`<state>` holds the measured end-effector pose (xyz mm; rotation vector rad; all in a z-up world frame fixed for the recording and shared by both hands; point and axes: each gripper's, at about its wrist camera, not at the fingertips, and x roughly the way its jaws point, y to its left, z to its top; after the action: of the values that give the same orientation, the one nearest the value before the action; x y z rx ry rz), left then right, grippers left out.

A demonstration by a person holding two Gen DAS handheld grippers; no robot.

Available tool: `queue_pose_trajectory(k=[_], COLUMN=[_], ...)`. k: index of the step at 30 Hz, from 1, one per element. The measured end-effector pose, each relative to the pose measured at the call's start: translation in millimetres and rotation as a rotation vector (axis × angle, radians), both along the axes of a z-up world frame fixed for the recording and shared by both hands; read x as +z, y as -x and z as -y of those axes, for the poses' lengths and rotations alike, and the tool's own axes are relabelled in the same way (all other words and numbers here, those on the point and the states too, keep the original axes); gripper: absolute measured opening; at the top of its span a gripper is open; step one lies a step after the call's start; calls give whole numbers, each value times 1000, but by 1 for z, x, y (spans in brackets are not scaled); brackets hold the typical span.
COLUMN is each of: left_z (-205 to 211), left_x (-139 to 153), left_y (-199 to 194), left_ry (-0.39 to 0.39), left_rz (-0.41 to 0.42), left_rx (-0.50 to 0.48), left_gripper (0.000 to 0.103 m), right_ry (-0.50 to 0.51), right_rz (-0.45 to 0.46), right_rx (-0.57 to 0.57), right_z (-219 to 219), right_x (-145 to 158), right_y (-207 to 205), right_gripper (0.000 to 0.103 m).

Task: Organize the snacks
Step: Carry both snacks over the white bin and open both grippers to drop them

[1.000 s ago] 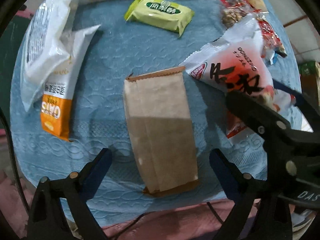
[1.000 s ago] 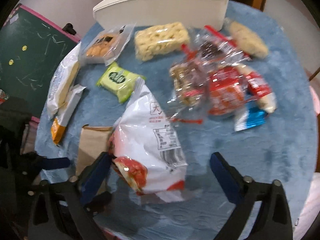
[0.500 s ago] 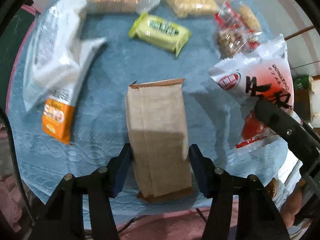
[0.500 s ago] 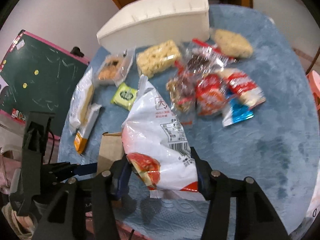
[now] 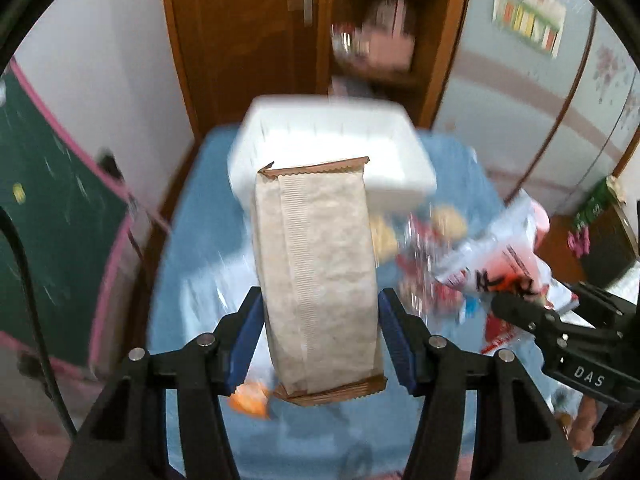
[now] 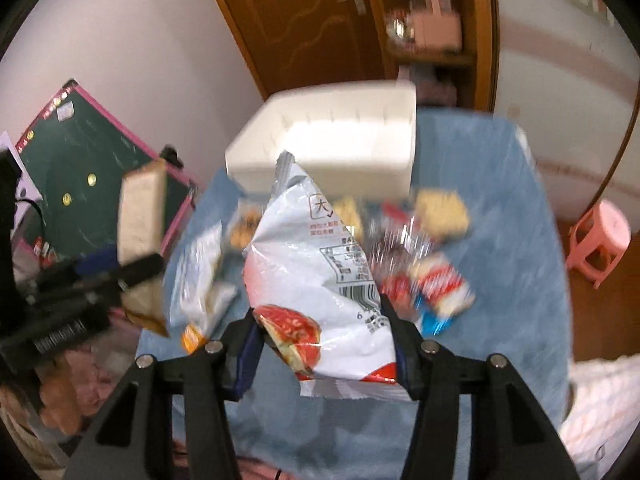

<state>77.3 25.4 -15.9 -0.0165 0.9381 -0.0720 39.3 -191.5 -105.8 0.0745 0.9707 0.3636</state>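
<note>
Count first: one white bin (image 5: 332,148) at the far end of the blue-covered surface (image 6: 504,264), two snacks up in the air, and a blurry pile still lying in front of the bin, too smeared to count properly. I can pick out a white-and-orange packet (image 6: 200,292), a puffed rice bar (image 6: 442,210) and a red-and-blue wrapper (image 6: 438,296) there.

Left to right, taking the bin as the anchor: the left gripper (image 5: 318,332) has its jaws clamped on the brown paper-wrapped pack (image 5: 316,276), one blue pad on each long side. The pack stands almost upright, its crimped top edge overlapping the bin's front wall in the left wrist view. The right gripper (image 6: 322,344) is squeezed shut on the lower part of the white-and-red chip bag (image 6: 316,276), whose top corner reaches up to the bin's front wall in its own view.

Versus a second ago, both snacks were flat on the surface with the jaws spread wide around them. Now both are lifted clear of it, and the cameras have tipped up from looking down at the cloth to looking forward at the bin, the wooden door (image 5: 244,40) and the shelf (image 6: 432,40) behind it.

Both grippers point toward the bin, side by side, and the left one shows at the left of the bin in the right wrist view.
</note>
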Motion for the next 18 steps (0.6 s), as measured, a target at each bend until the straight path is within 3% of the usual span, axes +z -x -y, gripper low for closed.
queue_pose_trajectory(k=[3,9,13,18], left_z=[-12,-7,-10,-10], left_x=[54,122,137,118], left_y=[-21,-73,-121,-191], left_ry=[-32,-60,-62,-48], left_rz=[107,258,285,230], left_rx=[3,-5,11,12], left_gripper=[56,57,57,57], right_ry=[15,-3,-44,-39], right_rz=[106,277,315,311], right_rx=[-29,-124,-176,-210], right_z=[-5,-11,-17,-29], right_x=[45,118,138,138], right_y=[-16,-59,-94,-138], right_gripper=[53,53,53,53])
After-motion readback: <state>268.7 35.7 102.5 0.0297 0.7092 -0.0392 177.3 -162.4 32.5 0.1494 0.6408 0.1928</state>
